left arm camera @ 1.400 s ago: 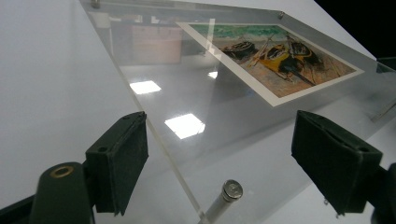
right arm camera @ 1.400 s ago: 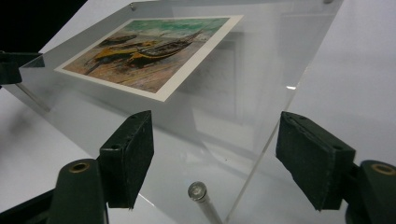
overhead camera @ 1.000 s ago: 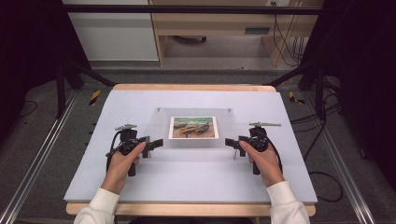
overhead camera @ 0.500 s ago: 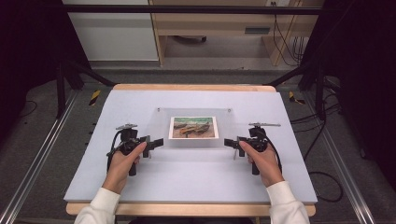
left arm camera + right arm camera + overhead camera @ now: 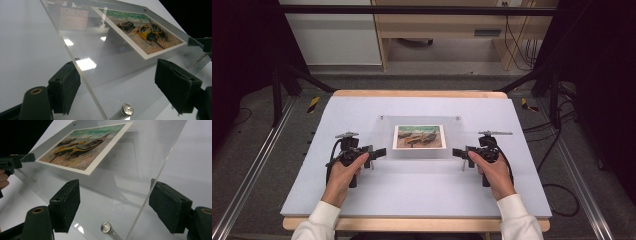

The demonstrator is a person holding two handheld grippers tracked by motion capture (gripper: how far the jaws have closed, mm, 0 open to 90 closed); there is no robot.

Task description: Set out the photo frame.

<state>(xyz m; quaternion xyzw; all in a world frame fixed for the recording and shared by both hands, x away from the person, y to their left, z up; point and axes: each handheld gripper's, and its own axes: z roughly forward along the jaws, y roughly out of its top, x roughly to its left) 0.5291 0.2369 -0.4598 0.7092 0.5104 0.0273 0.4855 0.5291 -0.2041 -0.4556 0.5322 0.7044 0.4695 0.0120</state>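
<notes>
High view above table facing forward-down, gripper views close, opposite sides — sharing the framed picture.

Table top is done in a pale lavender-grey with a light wood edge. The clear acrylic frame is fitted with silver studs, and the white-bordered print is painted with yellow-and-black boats, tan sand, green sea.

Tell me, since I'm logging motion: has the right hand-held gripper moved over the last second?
Yes, slightly: the right hand-held gripper crept inward toward the clear frame, its tip closer to the frame's edge.
</notes>
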